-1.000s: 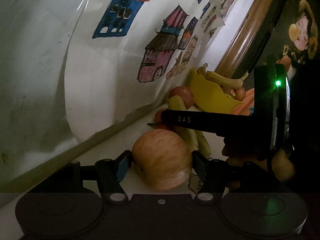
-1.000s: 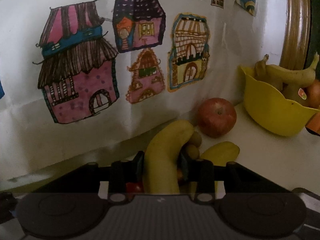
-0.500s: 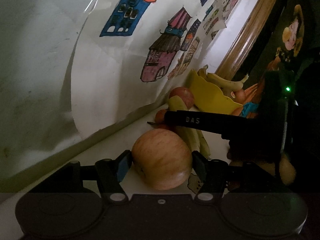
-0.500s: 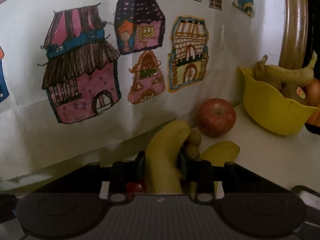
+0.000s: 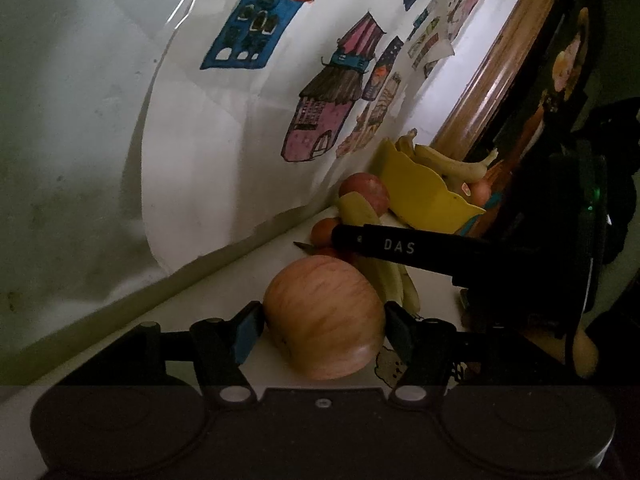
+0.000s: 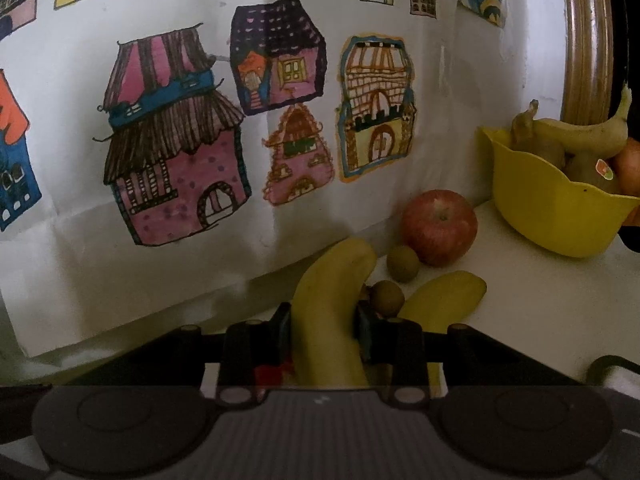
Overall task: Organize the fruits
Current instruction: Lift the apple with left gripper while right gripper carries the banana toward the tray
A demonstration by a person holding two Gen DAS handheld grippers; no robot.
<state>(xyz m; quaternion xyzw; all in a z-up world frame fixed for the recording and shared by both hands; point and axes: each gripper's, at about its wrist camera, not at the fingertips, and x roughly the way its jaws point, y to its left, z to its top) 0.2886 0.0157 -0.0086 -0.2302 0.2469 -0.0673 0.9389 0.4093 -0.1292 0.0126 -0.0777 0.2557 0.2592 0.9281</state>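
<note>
The left gripper pinches an apple; the right gripper clamps a banana. The bowl holds some fruit, but several pieces remain on the counter.

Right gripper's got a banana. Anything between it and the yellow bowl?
Partly. From the right wrist view, the red apple and two small brown fruits sit on the counter between the held banana and the yellow bowl. Above them nothing visible blocks a lifted path.

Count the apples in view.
2, perhaps more hidden in the yellow bowl: one apple between the left tool fingers, one red apple by the wall.
</note>
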